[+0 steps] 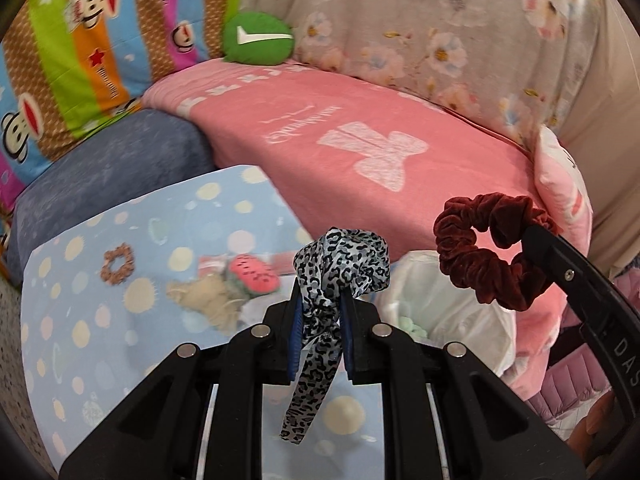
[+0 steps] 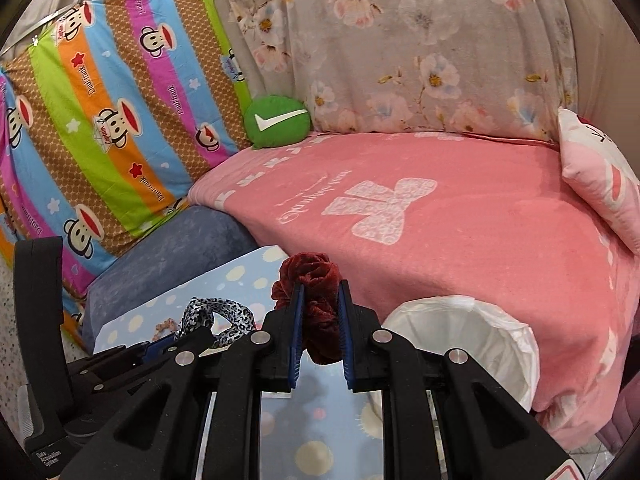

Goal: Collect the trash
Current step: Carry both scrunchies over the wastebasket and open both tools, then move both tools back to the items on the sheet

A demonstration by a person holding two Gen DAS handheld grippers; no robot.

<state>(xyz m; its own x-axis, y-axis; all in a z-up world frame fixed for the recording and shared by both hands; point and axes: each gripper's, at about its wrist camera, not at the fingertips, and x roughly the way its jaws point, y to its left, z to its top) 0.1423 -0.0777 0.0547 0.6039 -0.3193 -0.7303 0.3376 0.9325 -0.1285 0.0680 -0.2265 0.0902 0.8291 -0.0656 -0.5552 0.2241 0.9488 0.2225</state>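
My left gripper (image 1: 320, 300) is shut on a leopard-print hair tie (image 1: 340, 264), whose tail hangs down between the fingers. My right gripper (image 2: 320, 304) is shut on a dark red velvet scrunchie (image 2: 312, 280); the scrunchie also shows in the left wrist view (image 1: 488, 248), held above a bin lined with a white bag (image 1: 448, 312). The bin's white bag (image 2: 472, 340) sits just right of my right gripper. The leopard hair tie (image 2: 216, 316) and the left gripper show at the lower left of the right wrist view.
A small table with a blue dotted cloth (image 1: 120, 320) holds a brown scrunchie (image 1: 117, 266), a watermelon-shaped item (image 1: 256, 276) and a beige fluffy item (image 1: 208, 300). Behind are a pink-blanketed bed (image 1: 360, 140), a green cushion (image 1: 258, 38) and a blue stool (image 1: 108, 172).
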